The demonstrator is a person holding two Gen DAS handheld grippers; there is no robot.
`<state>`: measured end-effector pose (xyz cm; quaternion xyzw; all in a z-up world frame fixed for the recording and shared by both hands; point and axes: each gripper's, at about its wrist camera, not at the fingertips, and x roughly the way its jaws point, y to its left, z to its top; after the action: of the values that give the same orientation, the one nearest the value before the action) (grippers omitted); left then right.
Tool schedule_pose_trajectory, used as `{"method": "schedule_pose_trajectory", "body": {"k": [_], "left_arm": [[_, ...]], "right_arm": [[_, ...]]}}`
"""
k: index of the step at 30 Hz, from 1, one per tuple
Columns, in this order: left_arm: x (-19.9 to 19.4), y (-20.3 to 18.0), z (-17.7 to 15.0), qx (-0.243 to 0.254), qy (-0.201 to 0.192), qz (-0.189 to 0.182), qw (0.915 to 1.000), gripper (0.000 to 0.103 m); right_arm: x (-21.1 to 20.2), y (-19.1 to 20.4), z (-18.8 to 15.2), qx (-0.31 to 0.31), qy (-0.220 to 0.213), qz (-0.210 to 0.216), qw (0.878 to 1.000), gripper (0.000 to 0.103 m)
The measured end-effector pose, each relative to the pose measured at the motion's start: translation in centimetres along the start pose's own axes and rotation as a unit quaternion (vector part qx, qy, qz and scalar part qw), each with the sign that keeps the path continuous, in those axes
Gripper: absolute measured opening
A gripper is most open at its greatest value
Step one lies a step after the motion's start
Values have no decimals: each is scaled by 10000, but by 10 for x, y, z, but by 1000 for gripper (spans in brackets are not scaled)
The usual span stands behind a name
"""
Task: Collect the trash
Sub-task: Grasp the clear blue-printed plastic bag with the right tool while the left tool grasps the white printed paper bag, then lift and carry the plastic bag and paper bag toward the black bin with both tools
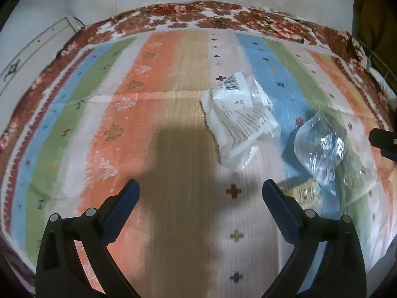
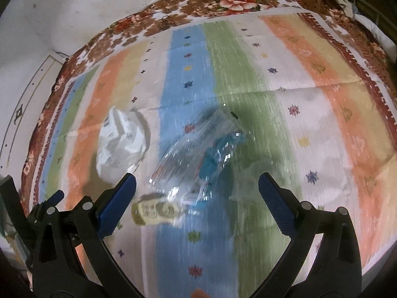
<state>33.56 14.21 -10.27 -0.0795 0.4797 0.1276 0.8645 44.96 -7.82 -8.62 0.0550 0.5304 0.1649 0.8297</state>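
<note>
The right gripper hangs spread wide and empty over the crumpled clear wrapper on the striped cloth, and, blurred as it looks, that slick film could well slide aside or drag the small yellow packet beside it.

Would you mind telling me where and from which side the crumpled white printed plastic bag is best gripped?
Probably on the raised crumpled fold at the near lower end of the crumpled white printed plastic bag, coming from above with the open left gripper. The bag lies loosely on the striped cloth, apart from the clear plastic wrapper, so its upstanding creases offer something to pinch.
</note>
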Motion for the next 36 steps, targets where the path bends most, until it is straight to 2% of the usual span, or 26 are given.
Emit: {"method": "schedule_pose_trajectory", "body": {"k": [3,5,8,10,12,13,17,18,20,21,26,28,29,31,36], "left_arm": [[14,-2,8,-14,-22,-223,9997,96],[23,-5,9,29,-10,-230,9997,96],[38,-11,10,110,72,-302,9995,96],[46,-13,10,128,103,-320,9994,96],[52,-14,8,177,80,-349,9992,96],[52,-14,8,184,48,-334,9993,95],[56,-11,10,100,-79,-568,9983,87],[57,-11,10,69,-121,-616,9980,83],[62,-13,10,43,-104,-672,9977,73],[64,-15,11,50,-65,-698,9975,64],[66,-23,13,72,-123,-880,9960,32],[64,-23,14,35,-200,-893,9958,20],[64,-22,14,9,-235,-920,9955,19],[61,-22,15,1,-304,-944,9951,13],[49,-27,19,192,-551,-843,9947,9]], "right_arm": [[17,2,14,-12,116,-14,9999,94],[27,4,20,-24,160,31,9999,94],[49,7,24,-205,331,-317,9987,93],[55,4,27,-151,304,-351,9988,87],[66,2,29,-133,353,-367,9986,85],[72,2,29,-136,406,-405,9983,80],[86,6,31,-80,542,-304,9980,70],[87,10,31,-146,545,-324,9979,63],[88,13,31,-201,553,-360,9976,58],[90,14,30,-217,581,-365,9974,52],[103,10,26,-194,728,-345,9966,40],[107,7,26,-150,770,-313,9964,30],[110,6,26,-131,802,-293,9963,27],[115,5,25,-117,846,-262,9960,14],[112,2,24,-164,748,-160,9969,10]]}}
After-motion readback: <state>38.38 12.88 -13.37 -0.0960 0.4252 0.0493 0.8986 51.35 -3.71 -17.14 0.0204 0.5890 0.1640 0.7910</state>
